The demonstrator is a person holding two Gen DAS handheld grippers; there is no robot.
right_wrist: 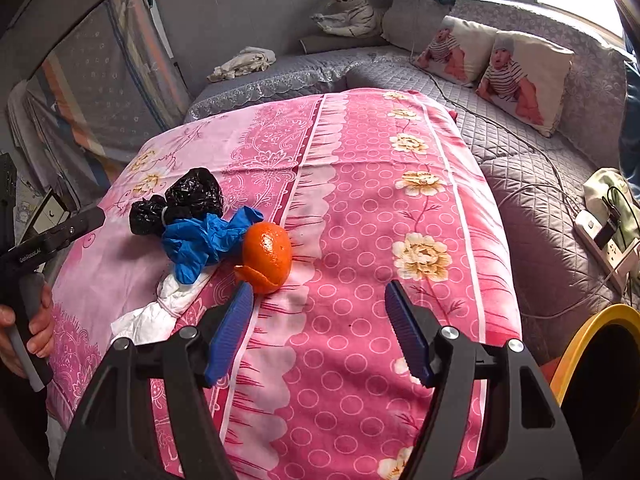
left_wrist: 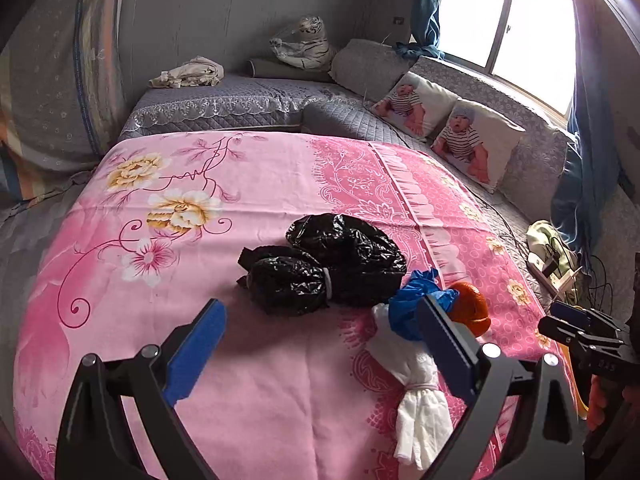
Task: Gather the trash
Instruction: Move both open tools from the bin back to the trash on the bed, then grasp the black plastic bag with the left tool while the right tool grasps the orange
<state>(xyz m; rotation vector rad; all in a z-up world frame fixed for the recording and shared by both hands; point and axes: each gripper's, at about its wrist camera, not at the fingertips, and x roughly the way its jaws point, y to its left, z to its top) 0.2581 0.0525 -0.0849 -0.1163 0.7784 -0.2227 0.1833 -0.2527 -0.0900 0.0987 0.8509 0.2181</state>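
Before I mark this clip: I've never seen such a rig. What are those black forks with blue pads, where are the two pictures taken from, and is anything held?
They are handheld grippers, one in each of a person's hands, each with a camera looking along its fingers. One picture is from the left gripper, the other from the right gripper. Both stand open and hold nothing. On the pink blanket lie black plastic bags, a blue glove, a white glove and an orange with loose peel. A yellow-rimmed bin sits at the right.
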